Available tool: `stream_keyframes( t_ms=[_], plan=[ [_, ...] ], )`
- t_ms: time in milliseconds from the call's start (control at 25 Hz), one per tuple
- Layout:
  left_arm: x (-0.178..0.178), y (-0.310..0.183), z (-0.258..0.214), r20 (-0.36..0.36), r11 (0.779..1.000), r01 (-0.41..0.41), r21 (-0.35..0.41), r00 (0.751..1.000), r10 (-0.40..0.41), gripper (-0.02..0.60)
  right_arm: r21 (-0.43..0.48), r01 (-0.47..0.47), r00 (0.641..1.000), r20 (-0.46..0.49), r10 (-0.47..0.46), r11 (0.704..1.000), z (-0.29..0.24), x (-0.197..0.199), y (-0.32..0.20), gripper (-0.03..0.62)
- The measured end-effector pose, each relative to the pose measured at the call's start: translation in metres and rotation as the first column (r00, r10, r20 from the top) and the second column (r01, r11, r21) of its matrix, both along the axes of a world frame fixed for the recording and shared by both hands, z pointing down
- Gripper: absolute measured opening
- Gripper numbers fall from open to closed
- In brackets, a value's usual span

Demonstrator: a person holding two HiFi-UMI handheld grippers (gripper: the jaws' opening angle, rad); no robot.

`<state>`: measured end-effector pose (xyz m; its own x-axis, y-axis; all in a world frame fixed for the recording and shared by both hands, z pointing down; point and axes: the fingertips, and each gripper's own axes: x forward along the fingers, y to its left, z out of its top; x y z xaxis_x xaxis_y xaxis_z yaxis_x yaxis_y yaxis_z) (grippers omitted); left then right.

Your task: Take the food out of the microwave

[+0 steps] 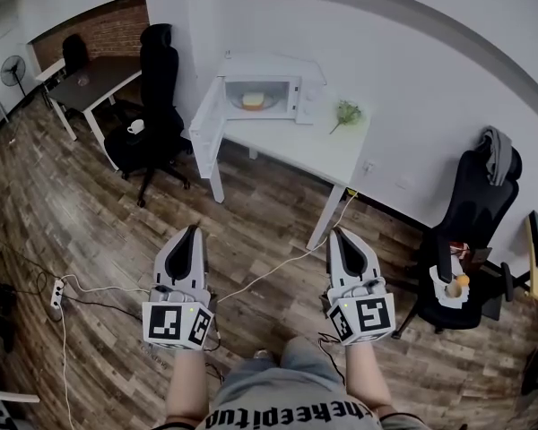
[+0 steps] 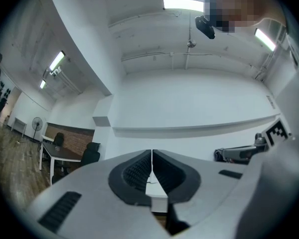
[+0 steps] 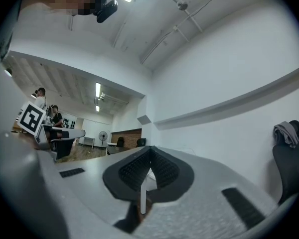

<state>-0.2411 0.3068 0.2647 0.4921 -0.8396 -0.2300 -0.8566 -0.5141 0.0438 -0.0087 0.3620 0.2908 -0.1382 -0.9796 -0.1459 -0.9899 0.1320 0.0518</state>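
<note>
L gripper (image 1: 194, 230): I'm holding it low at abt 7 o'clock in the head view, jaws pressed together w/ nothing btwn them, tip pointing to 12.
R gripper (image 1: 339, 234): I'm holding it at abt 5 o'clock, beside the L one, jaws likewise closed and empty, tip pointing to 12.
Food (image 1: 253, 100): yellowish, sitting inside the microwave (image 1: 298, 86) at 12 o'clock, well apart from both grippers.
Microwave door (image 1: 206, 125): hanging wide open, swung out toward 7 o'clock of the cavity.
Table (image 1: 316, 149): white, carrying the microwave on its 9 o'clock end.
Plant sprig (image 1: 345, 113): lying on the table at 3 o'clock of the microwave.
Black chair (image 1: 157, 74): standing at 9 o'clock of the microwave, a white cup (image 1: 136, 126) resting on the seat.
Floor (image 1: 90, 213): wood planks, w/ a power strip (image 1: 57, 292) lying at 9 o'clock of the L gripper.
</note>
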Motion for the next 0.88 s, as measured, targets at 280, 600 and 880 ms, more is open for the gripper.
stream_keyframes(
  t_ms=[280, 600, 880],
  plan=[
    [0.011, -0.037, 0.010, 0.005, 1.000, 0.001, -0.024, 1.000, -0.001, 0.011, -0.017, -0.006, 1.000, 0.010, 0.006, 1.000, 0.010, 0.014, -0.035, 0.005],
    [0.031, -0.098, 0.009, 0.011, 0.999, 0.031, -0.017, 0.999, -0.031, 0.011, -0.003, 0.018, 1.000, 0.016, -0.018, 1.000, 0.008, 0.038, -0.105, 0.005],
    [0.059, -0.164, 0.002, -0.003, 0.998, 0.064, -0.009, 0.998, -0.064, 0.011, 0.009, 0.059, 0.998, 0.000, -0.059, 0.998, -0.002, 0.065, -0.180, 0.005]
  ],
)
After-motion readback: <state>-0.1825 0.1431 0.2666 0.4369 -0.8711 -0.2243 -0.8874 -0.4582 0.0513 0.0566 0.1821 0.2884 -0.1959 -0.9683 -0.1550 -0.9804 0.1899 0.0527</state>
